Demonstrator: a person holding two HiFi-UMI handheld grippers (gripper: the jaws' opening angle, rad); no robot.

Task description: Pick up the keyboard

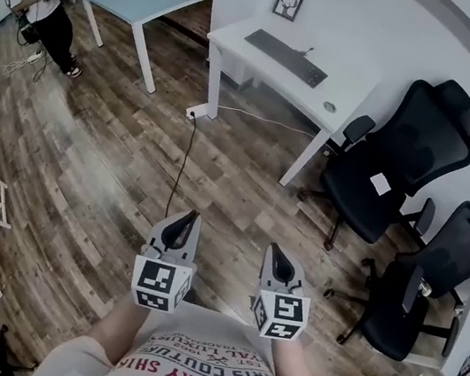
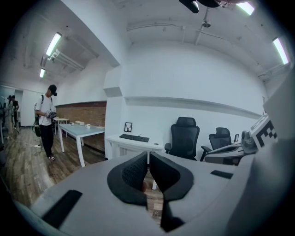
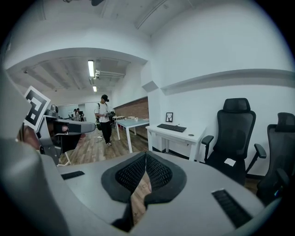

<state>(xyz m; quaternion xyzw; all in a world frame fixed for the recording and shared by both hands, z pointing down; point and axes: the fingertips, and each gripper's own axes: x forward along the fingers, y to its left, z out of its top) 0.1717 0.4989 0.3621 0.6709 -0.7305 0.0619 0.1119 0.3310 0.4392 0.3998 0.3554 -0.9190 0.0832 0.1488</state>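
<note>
While both grippers hang low before my chest, the head view puts the keyboard [image 1: 286,57] well apart from them; it lies flat on the white desk [image 1: 352,84] by the wall, across open wood floor [image 1: 105,160]. Left gripper [image 1: 184,223] and right gripper [image 1: 278,260] sit side by side, noses toward the desk; a black office chair [image 1: 396,170] stands at the desk's right end; a small round object [image 1: 328,106] lies near the desk's front edge, clear of the keyboard.

Left gripper view: my jaws are clenched, pads meeting at the tips [image 2: 148,156], nothing between them; only floor shows through the slit below. The keyboard [image 2: 134,137] is small and far, beside a framed picture [image 2: 128,127].

Right gripper view: jaws likewise pressed together [image 3: 145,156] and empty; the keyboard [image 3: 171,127] is ahead and slightly right, on the same desk top.

Handling, judged: a slim, stiff, light board; long, so it will likely tip if taken at one end only; key caps may give or slip under pads. Plan: open both grippers on approach; take the two short ends, one gripper each, pinching the rigid frame rather than the keys. A cable may trail behind; I cannot tell from here.
</note>
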